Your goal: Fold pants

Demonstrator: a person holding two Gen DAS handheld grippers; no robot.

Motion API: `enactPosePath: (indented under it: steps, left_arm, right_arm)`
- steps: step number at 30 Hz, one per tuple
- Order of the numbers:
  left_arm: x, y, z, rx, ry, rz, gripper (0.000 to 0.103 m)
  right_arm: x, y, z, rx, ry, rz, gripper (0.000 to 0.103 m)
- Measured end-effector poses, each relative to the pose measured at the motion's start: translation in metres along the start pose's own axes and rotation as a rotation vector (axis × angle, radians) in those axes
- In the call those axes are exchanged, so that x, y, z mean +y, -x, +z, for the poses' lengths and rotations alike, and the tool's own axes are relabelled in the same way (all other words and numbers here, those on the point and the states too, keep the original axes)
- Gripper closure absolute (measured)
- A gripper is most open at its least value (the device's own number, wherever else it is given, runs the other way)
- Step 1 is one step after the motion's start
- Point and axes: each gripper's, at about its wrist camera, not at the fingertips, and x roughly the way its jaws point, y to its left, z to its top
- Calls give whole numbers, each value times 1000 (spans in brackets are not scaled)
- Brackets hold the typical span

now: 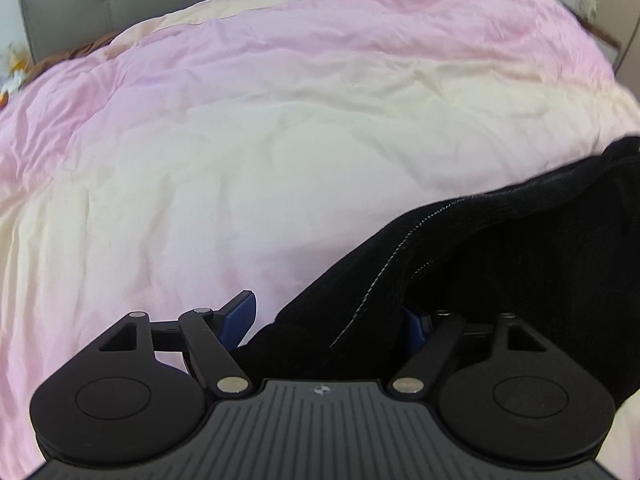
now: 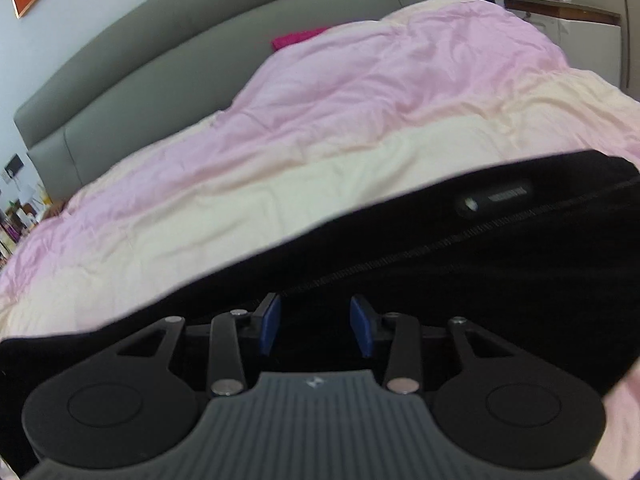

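Black pants (image 1: 500, 248) lie on the pink and cream duvet (image 1: 248, 152), at the lower right of the left wrist view. My left gripper (image 1: 328, 320) is open; black cloth lies between its blue pads, covering the right pad. In the right wrist view the pants (image 2: 460, 264) fill the lower half, with a stitched seam and a button (image 2: 470, 205) near the waistband. My right gripper (image 2: 315, 324) is open just over the black cloth, its blue pads (image 2: 270, 322) apart with nothing between them.
A grey padded headboard (image 2: 168, 68) runs behind the bed. A magenta cloth (image 2: 298, 38) lies by the headboard. A white cabinet with bottles (image 2: 568, 12) stands at the far right. Clutter (image 2: 16, 220) sits at the left.
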Motion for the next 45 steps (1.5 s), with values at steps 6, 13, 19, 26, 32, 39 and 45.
enactPosePath:
  steps: [6,13,19,26,32,39,45]
  left_arm:
    - [1,41,-25,-134,75,-11,15]
    - [15,86,-42,-288,218,61,14]
    - [27,99,-72,-252,249,106,13]
    - [24,85,-113,-288,356,-50,13]
    - [24,71,-118,-267,353,-92,13]
    - [19,51,-117,-226,345,-81,3]
    - [31,31,-117,-192,423,-97,0]
  right_arm:
    - [-25,66,-80,-52,-313,-58,46]
    - [-13,31,-103,-45,-359,-68,66]
    - [-31,66,-99,-182,-546,77,89]
    - [-57,70,-131,-35,-615,-38,84]
    - [-77,83,-144,-77,-762,46,58]
    - [-80,98,-147,-207,-835,4,41]
    - [-105,107,-153,-229,-900,-11,33]
